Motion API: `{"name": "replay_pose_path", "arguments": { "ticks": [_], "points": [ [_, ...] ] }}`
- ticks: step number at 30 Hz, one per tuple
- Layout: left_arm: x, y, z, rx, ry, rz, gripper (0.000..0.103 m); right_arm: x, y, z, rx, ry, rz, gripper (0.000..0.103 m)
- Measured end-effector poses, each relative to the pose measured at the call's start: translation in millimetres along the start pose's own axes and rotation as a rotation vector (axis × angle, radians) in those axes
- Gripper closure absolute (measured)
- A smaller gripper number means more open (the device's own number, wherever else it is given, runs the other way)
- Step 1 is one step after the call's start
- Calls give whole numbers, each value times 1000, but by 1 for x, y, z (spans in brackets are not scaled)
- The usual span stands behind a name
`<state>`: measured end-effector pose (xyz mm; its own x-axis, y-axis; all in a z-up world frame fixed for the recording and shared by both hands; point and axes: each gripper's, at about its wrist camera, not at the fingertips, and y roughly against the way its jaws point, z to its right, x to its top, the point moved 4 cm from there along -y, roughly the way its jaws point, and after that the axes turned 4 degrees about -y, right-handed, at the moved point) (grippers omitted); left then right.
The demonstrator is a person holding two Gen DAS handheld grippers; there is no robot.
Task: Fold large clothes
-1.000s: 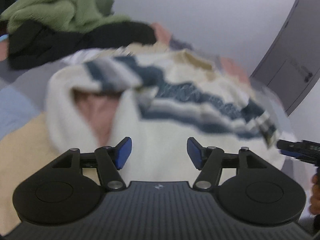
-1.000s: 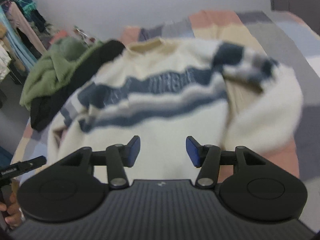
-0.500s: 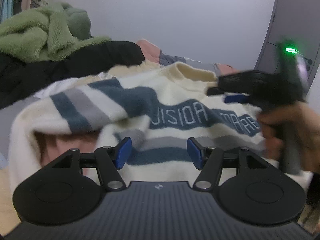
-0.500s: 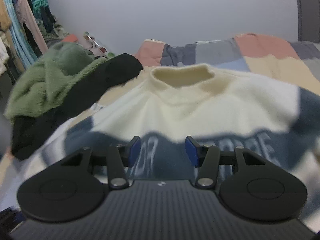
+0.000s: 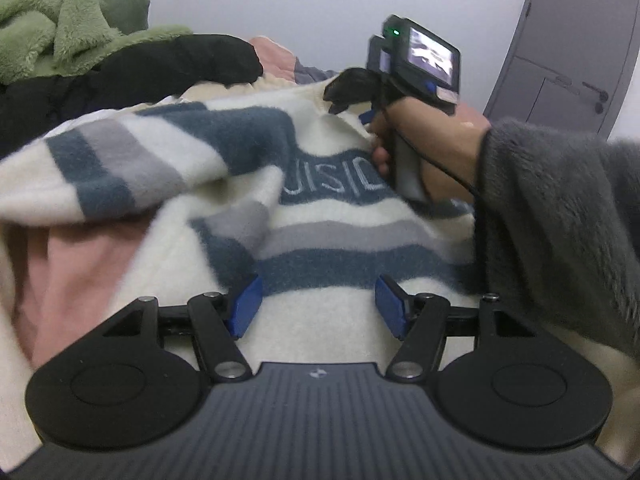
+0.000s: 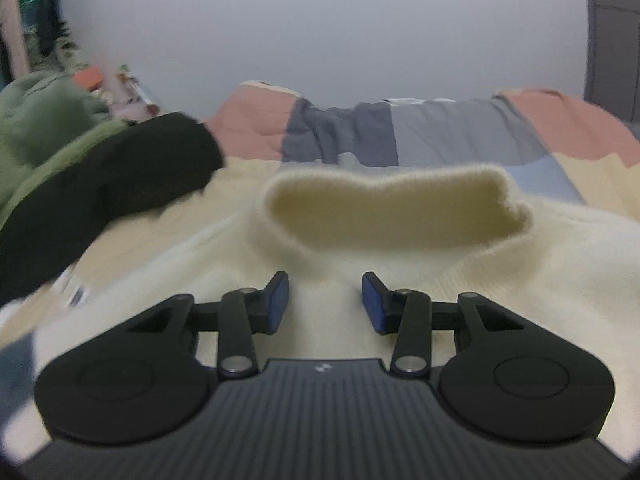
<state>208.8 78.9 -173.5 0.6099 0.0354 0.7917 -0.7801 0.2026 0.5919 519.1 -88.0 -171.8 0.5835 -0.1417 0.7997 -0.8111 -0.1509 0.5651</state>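
The right gripper [image 6: 325, 302] is sitting low centre in its own view, blue pads narrowing as the jaws have just been closing, yet there is a clear gap and nothing pinched between them, only cream knit lying underneath. It is now nosing right up to the collar [image 6: 394, 208] of the sweater [image 6: 520, 264], which a second ago was a whole garment seen from far back; now the neck opening is filling the middle of the frame. In the left view that same gripper [image 5: 348, 98], held in a hand [image 5: 436, 148] with a grey fleecy sleeve [image 5: 560, 216], is arriving at the neckline in the upper centre, having swept in from the right edge. The left gripper [image 5: 316, 306] is hanging wide open at bottom centre over the striped chest of the sweater [image 5: 304, 240], gripping nothing, and it is sitting lower and closer than before. I judge this as lining up for a pinch at the collar, with the fold itself not yet begun. One striped sleeve [image 5: 132, 168] is lying doubled across the left of the frame, showing pink bedding [image 5: 80, 268] below. Room is tight at upper left, where a black garment [image 6: 104, 196] and a green fleece [image 5: 60, 20] are crowding the collar's edge; to the right the patchwork quilt [image 6: 460, 132] is lying free, and a grey door [image 5: 576, 60] is standing well apart.
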Motion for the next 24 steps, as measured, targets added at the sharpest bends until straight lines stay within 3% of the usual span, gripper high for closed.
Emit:
{"name": "replay_pose_path", "arguments": {
  "ticks": [6, 11, 19, 24],
  "points": [
    [-3, -4, 1, 7, -4, 9, 34, 6, -3, 1, -9, -9, 13, 61],
    [1, 2, -1, 20, 15, 19, 34, 8, 36, 9, 27, 7, 40, 61],
    [14, 38, -9, 60, 52, 105, 34, 1, 153, 61, -18, 32, 3, 60],
    [24, 78, -31, 229, 37, 152, 34, -23, 238, 120, -79, 17, 7, 59]
  ]
}}
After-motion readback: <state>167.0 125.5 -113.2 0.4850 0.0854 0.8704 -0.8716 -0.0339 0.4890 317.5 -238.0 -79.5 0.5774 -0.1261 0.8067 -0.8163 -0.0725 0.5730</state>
